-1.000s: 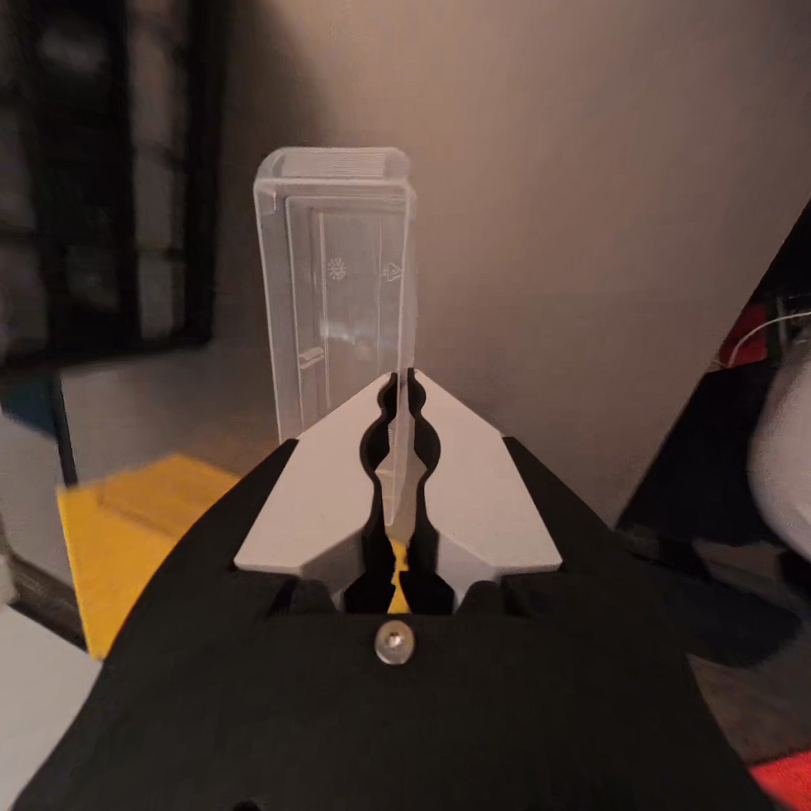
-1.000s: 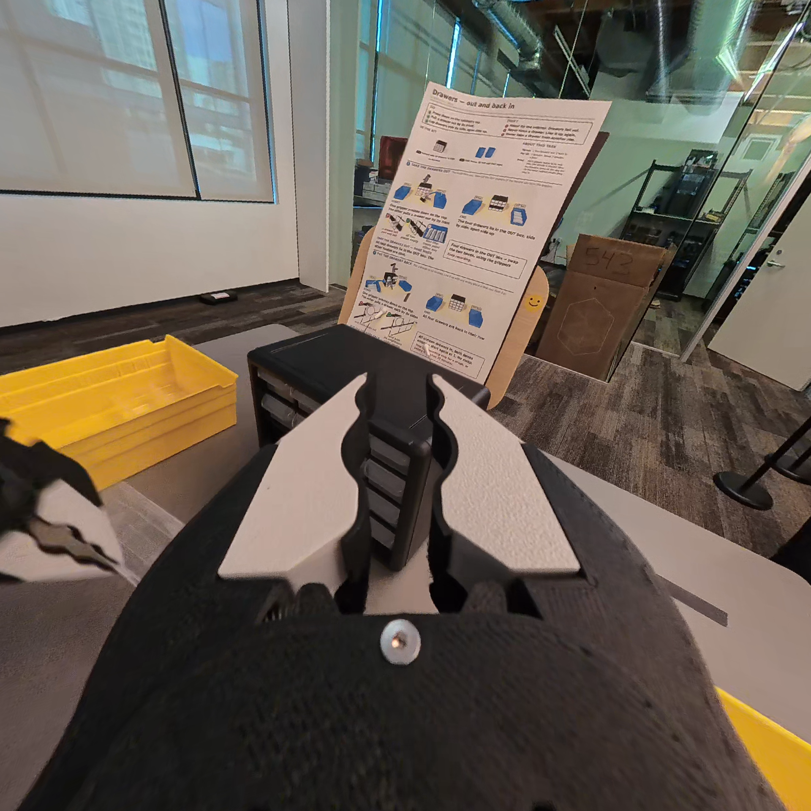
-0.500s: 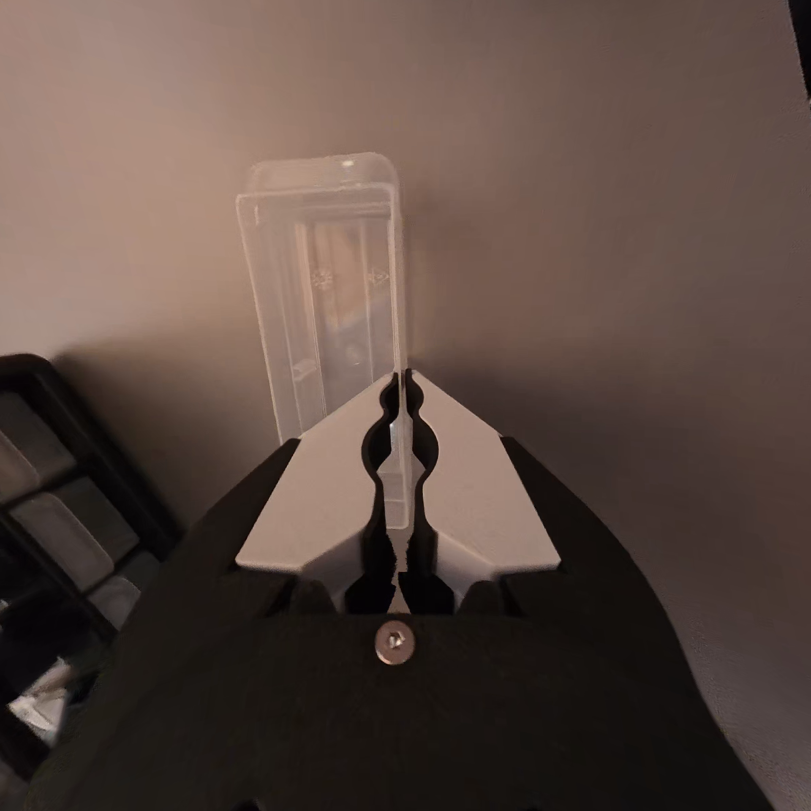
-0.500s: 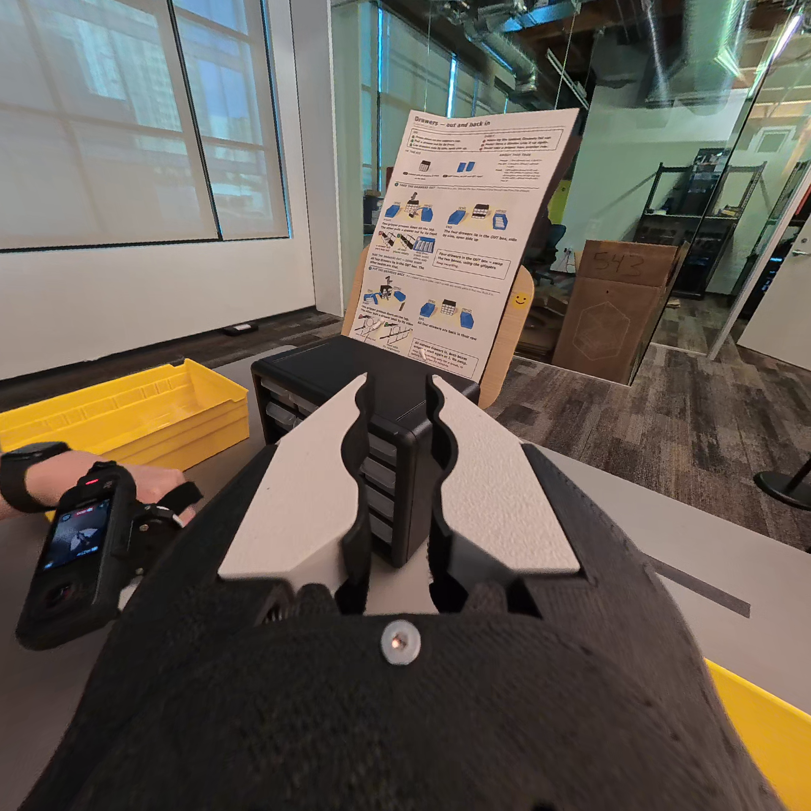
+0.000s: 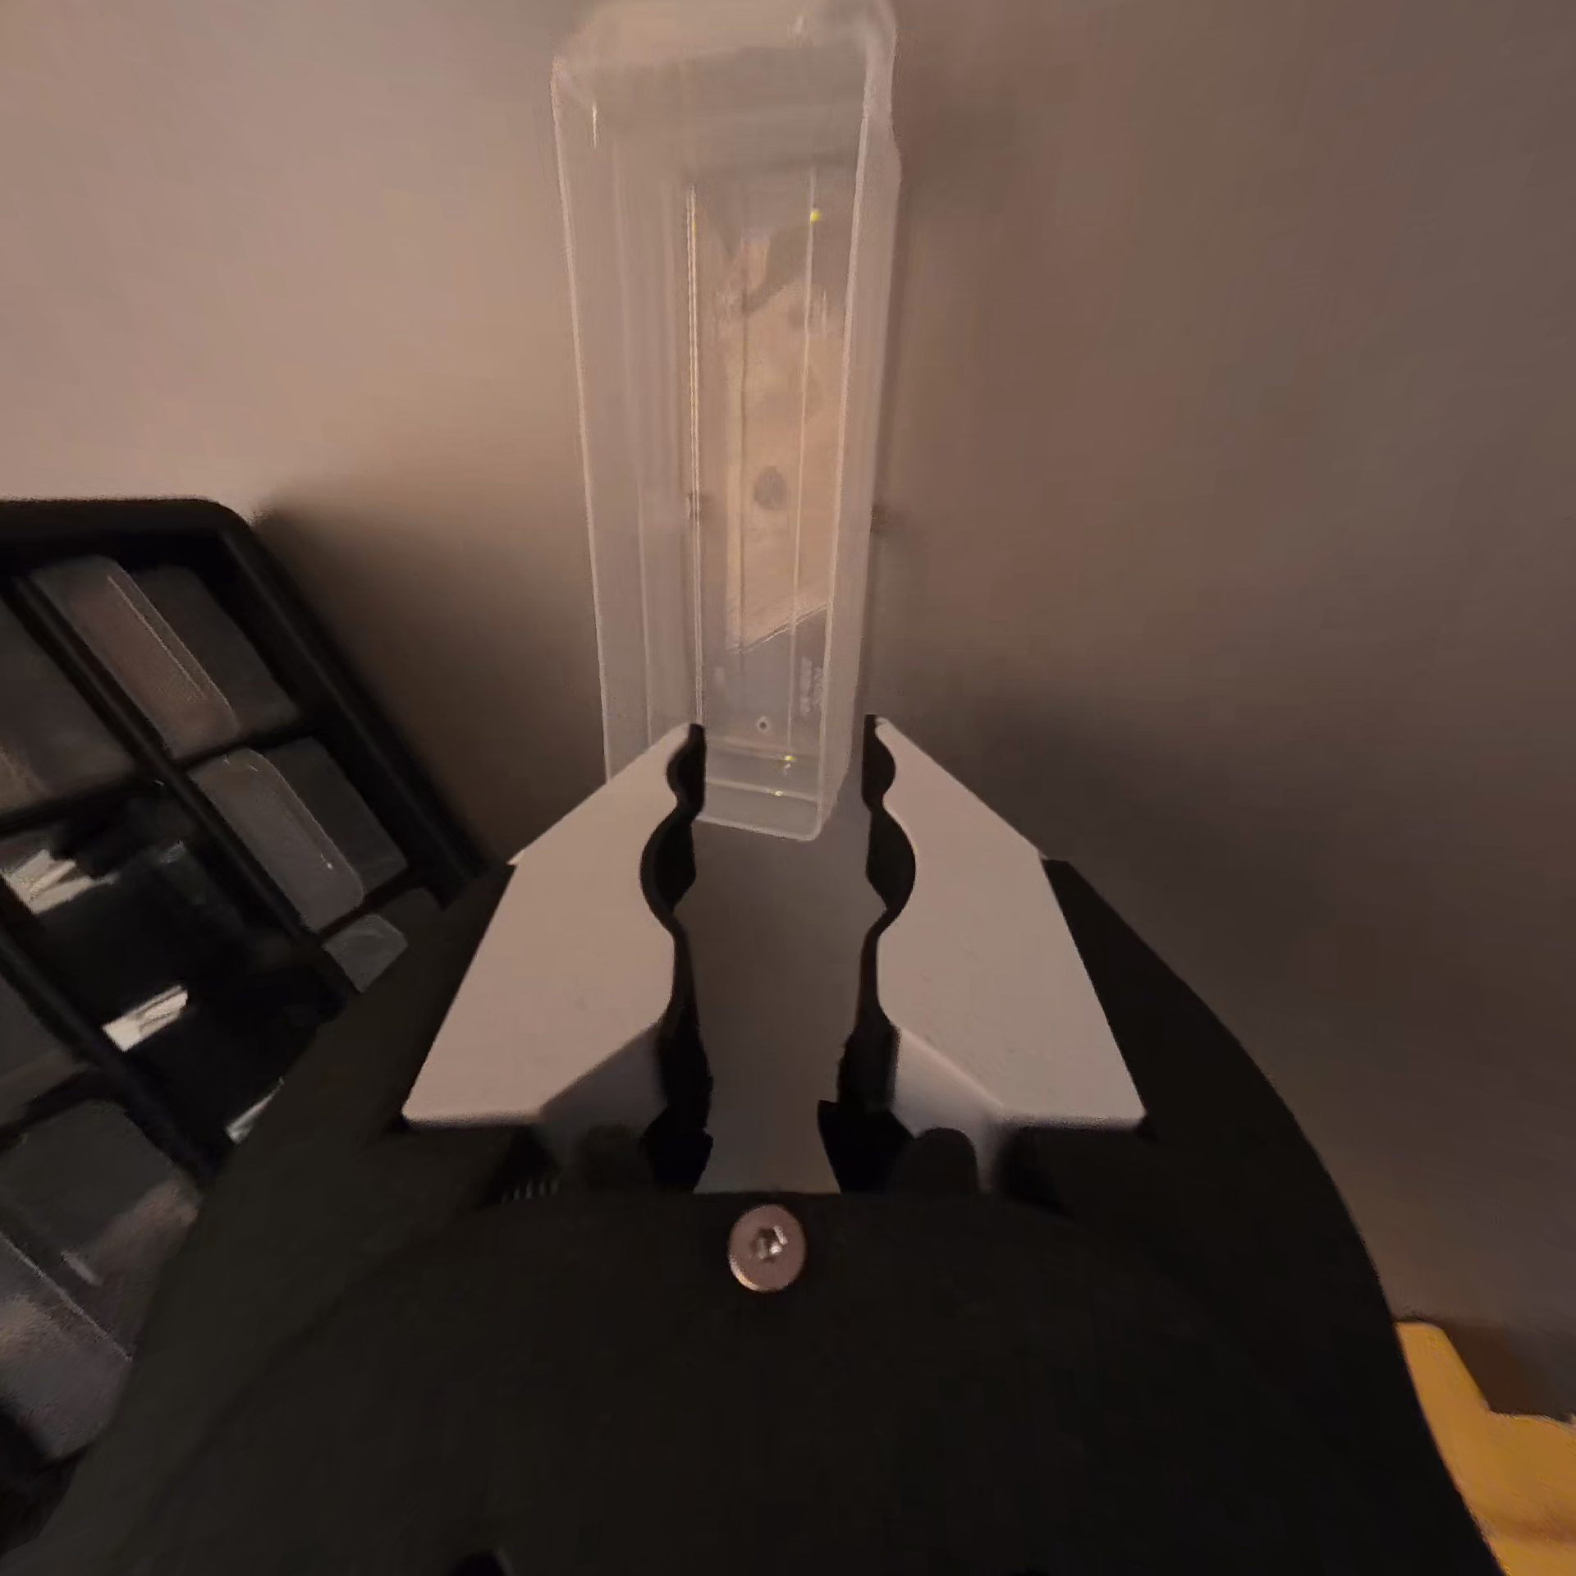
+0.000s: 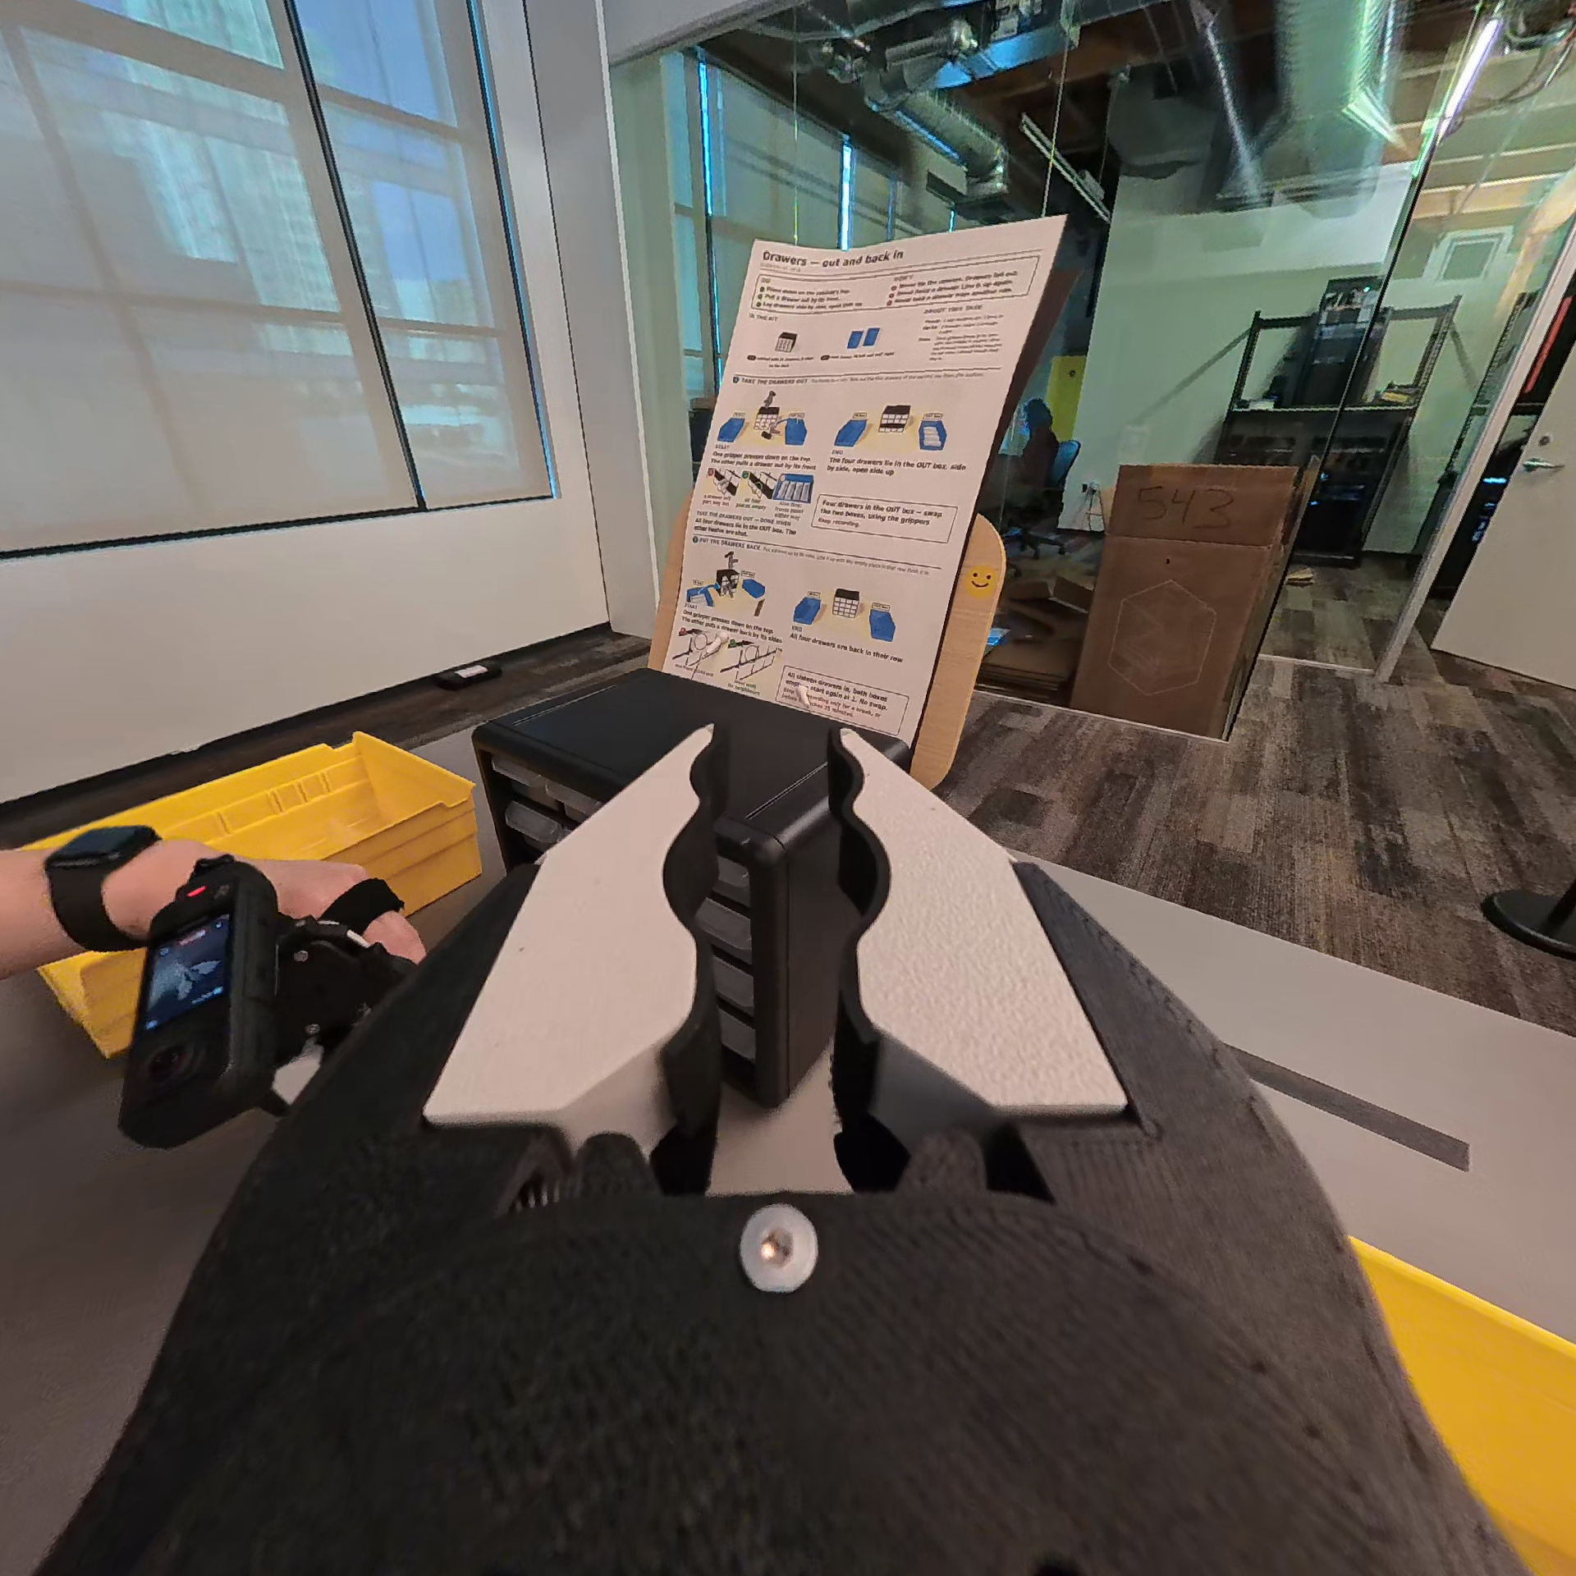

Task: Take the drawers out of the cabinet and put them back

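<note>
Both tongs stand apart: the left gripper (image 5: 780, 742) holds nothing, a clear plastic drawer (image 5: 725, 409) lying on the grey table (image 5: 1194, 512) just beyond its tips, beside the black drawer cabinet (image 5: 170, 767). Right gripper (image 6: 772, 750) hovers over the cabinet's corner, gripping nothing. This looks like the removal step, and the next move likely needs another drawer pulled while the cabinet is steadied; yellow bins (image 6: 281, 819) flank it.

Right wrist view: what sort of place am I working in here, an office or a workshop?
Most likely an office-style lab or workspace. Large windows line one wall, glass partitions open onto metal shelving, and ducting runs across the exposed ceiling. The black drawer cabinet sits on a grey table.
</note>
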`<act>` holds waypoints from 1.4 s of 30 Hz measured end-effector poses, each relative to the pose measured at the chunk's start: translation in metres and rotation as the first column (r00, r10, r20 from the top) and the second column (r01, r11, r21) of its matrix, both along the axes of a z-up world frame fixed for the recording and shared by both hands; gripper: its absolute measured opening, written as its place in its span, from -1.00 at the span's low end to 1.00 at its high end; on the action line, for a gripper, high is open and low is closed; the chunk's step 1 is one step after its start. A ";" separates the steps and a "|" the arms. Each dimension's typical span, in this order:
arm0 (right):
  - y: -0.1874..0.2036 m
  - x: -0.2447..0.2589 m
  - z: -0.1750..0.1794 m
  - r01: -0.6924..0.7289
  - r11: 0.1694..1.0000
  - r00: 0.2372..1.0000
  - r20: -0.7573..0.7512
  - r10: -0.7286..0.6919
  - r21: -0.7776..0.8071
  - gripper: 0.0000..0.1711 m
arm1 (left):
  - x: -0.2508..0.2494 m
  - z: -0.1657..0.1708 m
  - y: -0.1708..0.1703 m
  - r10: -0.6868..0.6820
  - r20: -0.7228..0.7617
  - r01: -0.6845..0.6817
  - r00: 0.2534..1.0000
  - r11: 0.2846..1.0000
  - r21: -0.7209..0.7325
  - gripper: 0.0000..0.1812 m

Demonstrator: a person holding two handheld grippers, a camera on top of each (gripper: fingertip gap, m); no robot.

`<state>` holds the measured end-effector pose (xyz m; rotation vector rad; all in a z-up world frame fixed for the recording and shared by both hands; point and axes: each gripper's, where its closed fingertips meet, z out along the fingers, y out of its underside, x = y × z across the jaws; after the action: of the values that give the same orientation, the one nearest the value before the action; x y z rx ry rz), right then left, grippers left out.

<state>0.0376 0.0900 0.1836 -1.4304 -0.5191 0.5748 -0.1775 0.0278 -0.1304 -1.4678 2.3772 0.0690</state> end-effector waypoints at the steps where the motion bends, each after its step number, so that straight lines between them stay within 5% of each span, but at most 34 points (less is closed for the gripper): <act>1: 0.000 0.000 -0.001 -0.001 1.000 1.000 -0.003 0.001 -0.004 -0.75 | -0.002 -0.002 0.005 0.010 0.008 -0.010 1.000 1.000 0.021 -0.65; 7: -0.001 -0.004 -0.006 -0.013 1.000 1.000 0.015 0.014 -0.028 -0.75 | 0.004 0.002 0.027 0.145 0.133 -0.146 0.981 0.989 0.001 -0.39; 15: -0.002 -0.017 -0.007 -0.015 0.999 0.998 0.063 0.016 -0.031 -0.72 | -0.006 0.023 0.039 0.242 0.274 -0.255 0.931 0.967 0.012 -0.39; 24: 0.002 -0.022 -0.011 -0.009 0.998 0.997 0.077 0.014 -0.055 -0.71 | -0.044 0.139 0.048 0.412 0.641 -0.477 0.647 0.875 -0.080 -0.35; 30: 0.003 -0.024 -0.015 0.000 0.997 0.997 0.078 0.006 -0.082 -0.71 | -0.094 0.192 0.073 0.428 0.709 -0.611 0.561 0.792 0.005 -0.36; 33: -0.008 -0.046 -0.017 -0.116 0.981 0.993 -0.001 0.117 -0.157 -0.71 | -0.094 0.212 0.102 0.469 0.730 -0.647 0.496 0.761 -0.049 -0.42; 35: -0.020 -0.067 -0.012 -0.214 0.957 0.976 -0.079 0.203 -0.194 -0.66 | -0.086 0.223 0.124 0.492 0.743 -0.646 0.455 0.756 -0.105 -0.67; 37: -0.024 -0.080 -0.013 -0.186 0.965 0.983 -0.022 0.185 -0.186 -0.60 | -0.075 0.232 0.141 0.516 0.742 -0.613 0.429 0.769 -0.180 -0.98; 39: -0.026 -0.088 -0.024 -0.132 0.972 0.983 0.104 0.154 -0.192 -0.55 | -0.070 0.237 0.159 0.562 0.724 -0.595 0.400 0.760 -0.261 -1.00; 42: -0.039 -0.097 -0.043 -0.138 0.963 0.963 0.196 0.185 -0.230 -0.54 | -0.065 0.228 0.175 0.601 0.657 -0.543 0.456 0.772 -0.330 -1.00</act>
<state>-0.0596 0.0508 0.1407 -1.6774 -0.7713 0.6238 -0.2420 0.2032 0.0972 -1.8204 1.1658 -0.3914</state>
